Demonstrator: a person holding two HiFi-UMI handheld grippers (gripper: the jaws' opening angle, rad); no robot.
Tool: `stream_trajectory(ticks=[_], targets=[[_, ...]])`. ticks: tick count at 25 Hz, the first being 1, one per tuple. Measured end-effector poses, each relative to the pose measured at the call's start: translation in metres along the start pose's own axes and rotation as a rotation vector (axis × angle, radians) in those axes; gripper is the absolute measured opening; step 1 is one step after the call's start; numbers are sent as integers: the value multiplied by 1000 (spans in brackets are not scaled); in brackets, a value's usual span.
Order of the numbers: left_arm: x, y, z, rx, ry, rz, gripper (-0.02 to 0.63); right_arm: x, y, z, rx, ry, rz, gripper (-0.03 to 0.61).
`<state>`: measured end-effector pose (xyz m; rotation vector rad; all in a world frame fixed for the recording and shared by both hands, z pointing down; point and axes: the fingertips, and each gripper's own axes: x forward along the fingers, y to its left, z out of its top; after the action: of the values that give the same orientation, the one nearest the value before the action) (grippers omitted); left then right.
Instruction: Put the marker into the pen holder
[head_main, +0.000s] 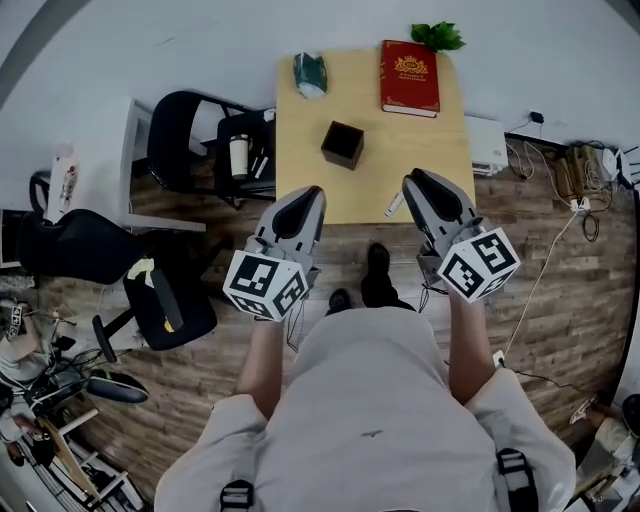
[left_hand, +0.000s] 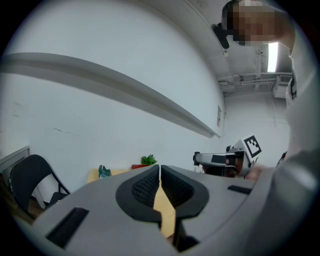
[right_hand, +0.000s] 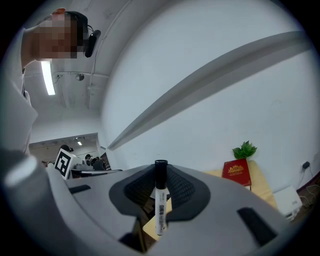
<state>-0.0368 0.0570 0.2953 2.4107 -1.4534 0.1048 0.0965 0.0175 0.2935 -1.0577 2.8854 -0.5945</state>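
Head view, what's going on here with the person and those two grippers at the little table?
A person stands at a small wooden table with a gripper in each hand. The right gripper is shut on a white marker with a black cap. The left gripper is shut with nothing in it. Both hover by the table's near edge. The dark square pen holder sits mid-table, and the marker is not yet in it.

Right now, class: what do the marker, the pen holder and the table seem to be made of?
The marker looks plastic: smooth white barrel, black cap. The pen holder is dark and matte; wood or plastic, unclear. The table looks pale wood or laminate: even tan top.
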Motion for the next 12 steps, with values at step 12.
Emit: stream_trajectory(ticks=[12], targets=[[39,8,1,-34,8,98,14,37,-41,5,18,64,109,66]])
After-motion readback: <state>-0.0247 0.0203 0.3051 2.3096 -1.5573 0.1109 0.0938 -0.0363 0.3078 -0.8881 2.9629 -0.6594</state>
